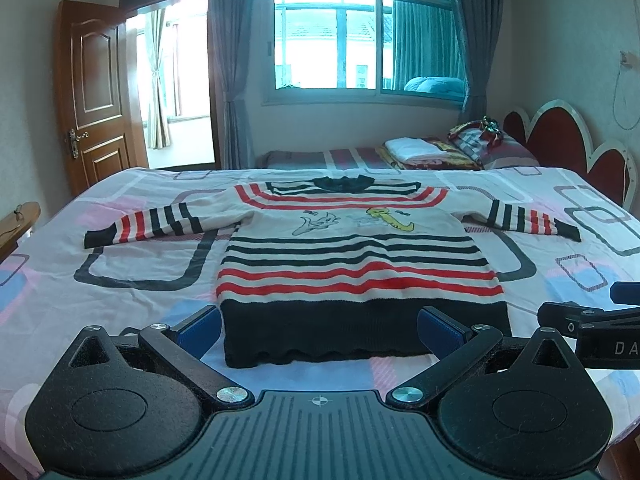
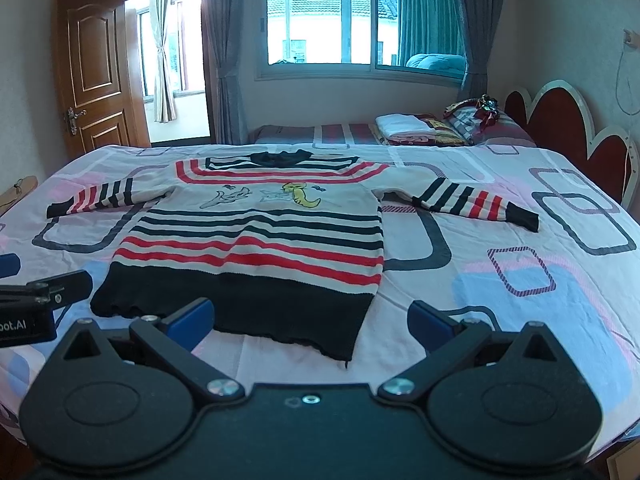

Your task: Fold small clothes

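A small striped sweater (image 1: pixel 352 264) lies flat on the bed, front up, sleeves spread to both sides, black hem nearest me; it also shows in the right wrist view (image 2: pixel 256 236). My left gripper (image 1: pixel 320 330) is open and empty, just above the near hem, its blue pads either side of the hem's width. My right gripper (image 2: pixel 310 322) is open and empty, near the hem's right corner (image 2: pixel 340 352). The right gripper shows at the right edge of the left wrist view (image 1: pixel 592 320); the left gripper shows at the left edge of the right wrist view (image 2: pixel 44 292).
The bed sheet (image 1: pixel 120 256) has pink, blue and grey rectangle prints. Folded clothes (image 1: pixel 420 150) and pillows (image 1: pixel 480 136) lie at the far side by the red headboard (image 1: pixel 560 140). A wooden door (image 1: pixel 96 92) stands open at the left. A window (image 1: pixel 332 40) is behind.
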The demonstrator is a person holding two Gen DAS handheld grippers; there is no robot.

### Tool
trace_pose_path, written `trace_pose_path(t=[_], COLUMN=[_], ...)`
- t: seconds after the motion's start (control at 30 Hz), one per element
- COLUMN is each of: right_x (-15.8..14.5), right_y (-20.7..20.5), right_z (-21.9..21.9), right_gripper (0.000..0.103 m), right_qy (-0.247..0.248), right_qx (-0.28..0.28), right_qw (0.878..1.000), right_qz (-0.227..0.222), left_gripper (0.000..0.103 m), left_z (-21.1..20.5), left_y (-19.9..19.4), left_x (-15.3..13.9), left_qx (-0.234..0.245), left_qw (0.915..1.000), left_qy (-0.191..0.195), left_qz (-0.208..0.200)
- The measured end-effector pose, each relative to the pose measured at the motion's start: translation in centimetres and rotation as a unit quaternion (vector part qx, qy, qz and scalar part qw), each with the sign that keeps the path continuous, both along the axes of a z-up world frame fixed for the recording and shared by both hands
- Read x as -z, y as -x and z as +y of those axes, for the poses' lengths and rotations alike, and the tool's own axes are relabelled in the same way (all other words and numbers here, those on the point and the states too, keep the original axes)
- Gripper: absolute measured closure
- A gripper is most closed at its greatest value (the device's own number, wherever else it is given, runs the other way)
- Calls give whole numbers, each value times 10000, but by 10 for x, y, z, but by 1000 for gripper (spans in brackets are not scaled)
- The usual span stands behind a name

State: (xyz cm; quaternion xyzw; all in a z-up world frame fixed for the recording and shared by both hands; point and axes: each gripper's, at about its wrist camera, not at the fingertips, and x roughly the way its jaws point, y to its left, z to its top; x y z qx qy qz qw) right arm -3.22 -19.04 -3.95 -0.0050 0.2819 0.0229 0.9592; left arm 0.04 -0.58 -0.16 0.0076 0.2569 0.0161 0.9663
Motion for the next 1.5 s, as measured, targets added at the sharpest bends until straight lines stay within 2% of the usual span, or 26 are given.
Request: trace_pose_path(t=[1.13, 1.2, 1.33, 1.5], right_x=[-2, -2, -11, -18], right_y=[-3, -3, -17, -52], right_z=[9, 9, -6, -33], right_gripper=[1, 1, 1, 1], right_qy=[43, 52, 14, 94], right_qx=[-65, -66, 150, 614], right_qw=[10000, 10000, 9997, 9972], right_qz=[7, -19, -217, -425], left_gripper=[0, 0, 0, 0], left_z=[6, 9, 16, 20], left_y=[-1, -5, -24, -66], left_x=[2, -1, -13, -25], left_qx=[-50, 26, -235, -60], left_qw=[10000, 10000, 9994, 9992], left_qy=[-10, 18, 87, 172], left_qz=[12, -3, -218, -359])
